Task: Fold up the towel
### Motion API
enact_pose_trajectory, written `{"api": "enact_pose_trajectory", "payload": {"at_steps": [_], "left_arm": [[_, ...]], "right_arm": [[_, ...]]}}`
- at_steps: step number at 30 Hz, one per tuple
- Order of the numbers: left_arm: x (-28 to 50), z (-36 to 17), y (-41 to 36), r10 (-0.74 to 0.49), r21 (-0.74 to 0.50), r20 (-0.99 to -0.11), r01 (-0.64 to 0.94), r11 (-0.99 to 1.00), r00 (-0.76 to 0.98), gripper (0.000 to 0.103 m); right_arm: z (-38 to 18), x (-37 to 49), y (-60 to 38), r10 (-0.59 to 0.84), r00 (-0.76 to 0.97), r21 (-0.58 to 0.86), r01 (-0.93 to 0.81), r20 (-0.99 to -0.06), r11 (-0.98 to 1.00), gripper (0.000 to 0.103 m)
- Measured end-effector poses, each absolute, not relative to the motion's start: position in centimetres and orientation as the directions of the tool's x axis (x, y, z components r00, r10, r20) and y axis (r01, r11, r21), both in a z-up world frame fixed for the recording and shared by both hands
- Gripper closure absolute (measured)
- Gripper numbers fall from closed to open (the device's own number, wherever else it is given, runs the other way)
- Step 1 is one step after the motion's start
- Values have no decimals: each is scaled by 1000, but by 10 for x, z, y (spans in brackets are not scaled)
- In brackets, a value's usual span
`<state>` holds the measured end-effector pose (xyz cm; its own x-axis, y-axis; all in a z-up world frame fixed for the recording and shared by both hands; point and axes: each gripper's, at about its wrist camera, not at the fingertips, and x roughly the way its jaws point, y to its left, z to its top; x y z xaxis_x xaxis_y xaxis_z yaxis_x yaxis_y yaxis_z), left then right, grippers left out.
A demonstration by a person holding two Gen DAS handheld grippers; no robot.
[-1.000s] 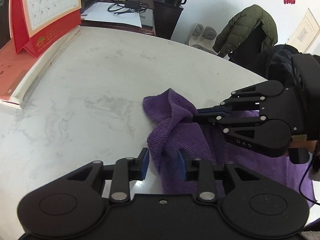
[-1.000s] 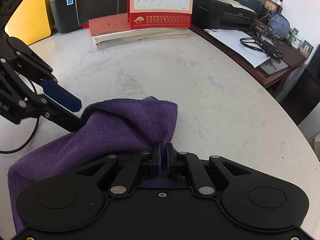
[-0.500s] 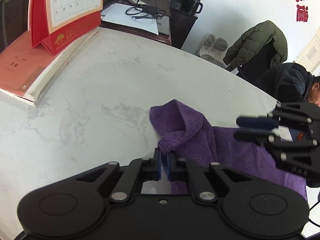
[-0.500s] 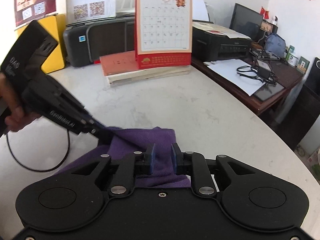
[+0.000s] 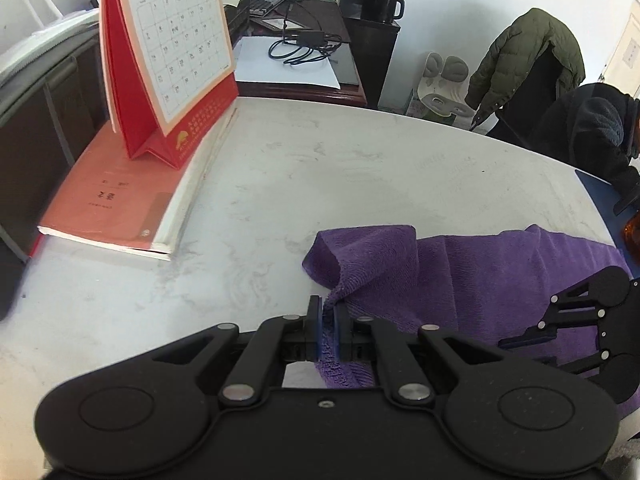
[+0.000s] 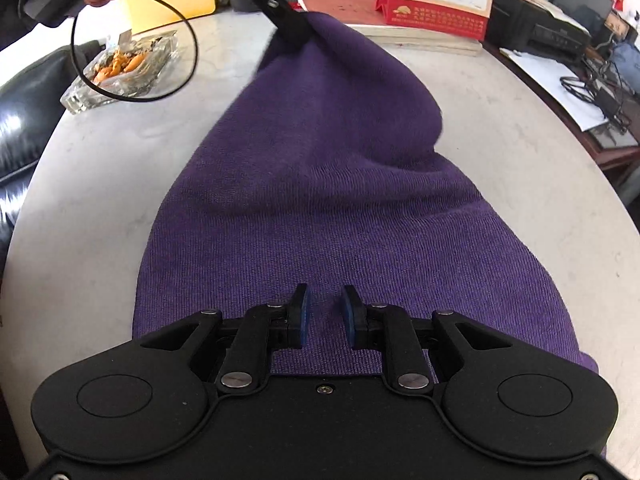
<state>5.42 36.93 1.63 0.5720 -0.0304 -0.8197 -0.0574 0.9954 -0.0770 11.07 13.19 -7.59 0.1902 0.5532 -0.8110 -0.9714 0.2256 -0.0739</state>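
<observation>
Your left gripper (image 5: 329, 322) just pinched purple towel (image 6: 320, 184) corner, lifting it off table (image 5: 360, 168) near calendar (image 5: 176, 52). Right gripper (image 6: 325, 312) let go, jaws apart above towel. Fold can start.

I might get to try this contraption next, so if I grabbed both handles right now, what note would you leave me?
Left tongs: shut on an edge of the purple terry towel, holding that end lifted off the white marble-look table.
Right tongs: they have just been opening and now stand open over the towel's near end, gripping nothing.
Towel: stretched between the two tongs, one end raised, the rest draped on the table, still rumpled.
Done: one end picked up.
Left: probably regrip the near end with the right tongs, bring the ends together, lay the towel flat.
</observation>
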Motion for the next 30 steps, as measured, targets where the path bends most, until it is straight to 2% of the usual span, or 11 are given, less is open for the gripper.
{"api": "enact_pose_trajectory", "payload": {"at_steps": [5, 12, 14, 17, 22, 30], "left_arm": [[36, 16, 389, 45, -17, -843, -111, 994, 536, 97], [11, 4, 424, 176, 43, -856, -273, 961, 486, 97], [3, 9, 422, 146, -8, -843, -283, 959, 517, 97], [-4, 11, 398, 19, -139, -814, -226, 964, 580, 96], [17, -26, 341, -114, -238, -799, -137, 962, 590, 95], [34, -66, 322, -90, -249, -811, -201, 947, 579, 95]], "right_arm": [[-78, 108, 132, 549, 196, -82, -971, -813, 225, 86], [-78, 104, 133, 542, 203, -97, -971, -815, 218, 86], [-79, 103, 132, 542, 205, -99, -971, -815, 219, 86], [-79, 101, 132, 540, 213, -105, -969, -815, 224, 86], [-79, 99, 135, 526, 229, -126, -966, -819, 225, 86], [-76, 96, 143, 491, 243, -157, -965, -837, 210, 86]]}}
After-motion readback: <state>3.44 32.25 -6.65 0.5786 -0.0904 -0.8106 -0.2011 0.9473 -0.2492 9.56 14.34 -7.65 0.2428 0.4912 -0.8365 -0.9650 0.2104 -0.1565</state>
